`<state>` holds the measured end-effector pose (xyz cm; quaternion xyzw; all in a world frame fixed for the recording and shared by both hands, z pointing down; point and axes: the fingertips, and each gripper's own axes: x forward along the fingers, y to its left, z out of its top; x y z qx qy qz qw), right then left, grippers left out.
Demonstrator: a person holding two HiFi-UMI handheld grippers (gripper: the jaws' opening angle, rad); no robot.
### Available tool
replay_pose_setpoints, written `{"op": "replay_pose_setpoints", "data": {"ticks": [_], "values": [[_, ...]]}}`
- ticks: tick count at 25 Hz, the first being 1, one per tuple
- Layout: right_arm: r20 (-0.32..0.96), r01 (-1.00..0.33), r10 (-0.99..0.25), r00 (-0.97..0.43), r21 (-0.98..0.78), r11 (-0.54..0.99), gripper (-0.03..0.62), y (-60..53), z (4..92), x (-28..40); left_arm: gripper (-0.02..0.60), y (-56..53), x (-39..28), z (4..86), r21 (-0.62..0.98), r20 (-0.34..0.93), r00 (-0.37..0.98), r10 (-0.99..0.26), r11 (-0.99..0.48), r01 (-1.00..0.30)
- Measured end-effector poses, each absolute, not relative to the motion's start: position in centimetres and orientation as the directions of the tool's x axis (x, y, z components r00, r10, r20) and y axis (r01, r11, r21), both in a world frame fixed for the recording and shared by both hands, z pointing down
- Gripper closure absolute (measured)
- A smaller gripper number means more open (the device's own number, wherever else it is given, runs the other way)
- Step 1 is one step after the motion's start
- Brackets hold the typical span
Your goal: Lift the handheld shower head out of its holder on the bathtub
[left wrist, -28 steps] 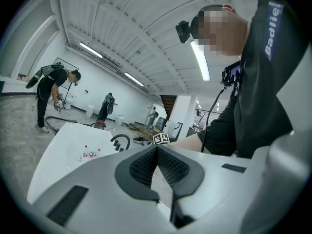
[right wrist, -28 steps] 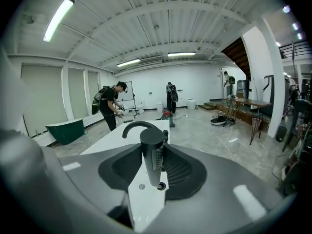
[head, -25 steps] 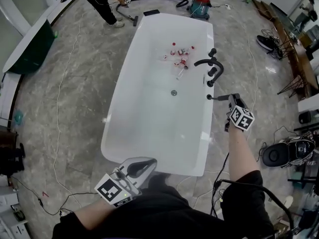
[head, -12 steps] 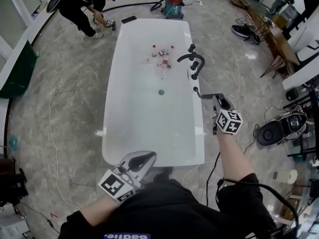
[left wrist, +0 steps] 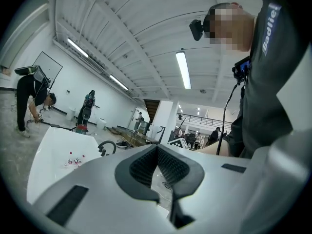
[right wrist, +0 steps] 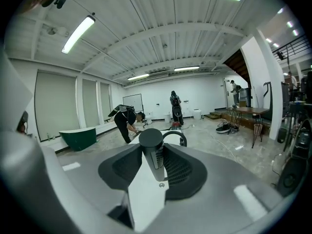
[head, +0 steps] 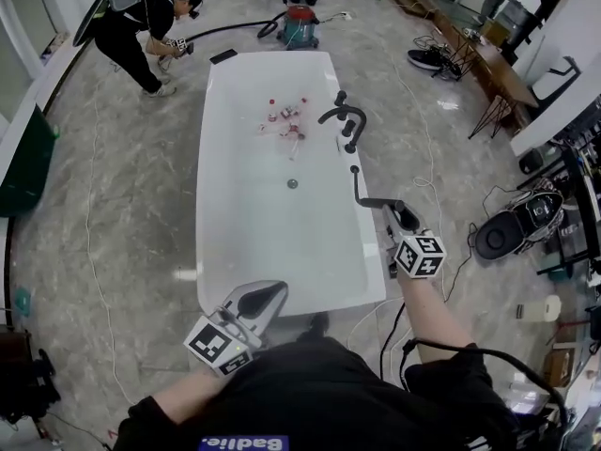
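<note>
In the head view a white bathtub (head: 218,205) carries a black faucet (head: 340,116) on its right rim. My right gripper (head: 398,216) is shut on the black handheld shower head (head: 376,202), holding it clear of the rim, beside the tub's near right part. A thin black line runs from it back to the rim near the faucet. In the right gripper view the shower head's round handle (right wrist: 151,145) sits clamped between the pads, with the faucet arc (right wrist: 176,136) behind it. My left gripper (head: 255,303) hovers at the tub's near end, shut and holding nothing.
Small red-capped bottles (head: 285,120) lie in the tub beyond the drain (head: 292,184). A person (head: 141,22) bends over at the far left next to a vacuum cleaner (head: 300,26). Cables cross the floor, and a black device (head: 498,238) lies to the right. A dark green tub (head: 23,163) stands left.
My right gripper has carried the shower head away from the faucet, toward the tub's near end and upward. The left gripper has shifted a little.
</note>
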<state>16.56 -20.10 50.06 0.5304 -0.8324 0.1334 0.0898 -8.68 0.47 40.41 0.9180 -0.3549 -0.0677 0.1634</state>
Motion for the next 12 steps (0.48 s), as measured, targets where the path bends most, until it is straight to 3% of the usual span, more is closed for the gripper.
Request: {"op": "replay_pose_setpoints", "data": {"ticks": [12], "values": [[0.268, -0.833, -0.793, -0.547, -0.085, 0.546, 0.462, -10.5, 45.4, 9.5, 0.581, 1.3, -10.3, 38.9, 0.326, -0.025, 0.786, -0.618, -0.748, -0.578]]}}
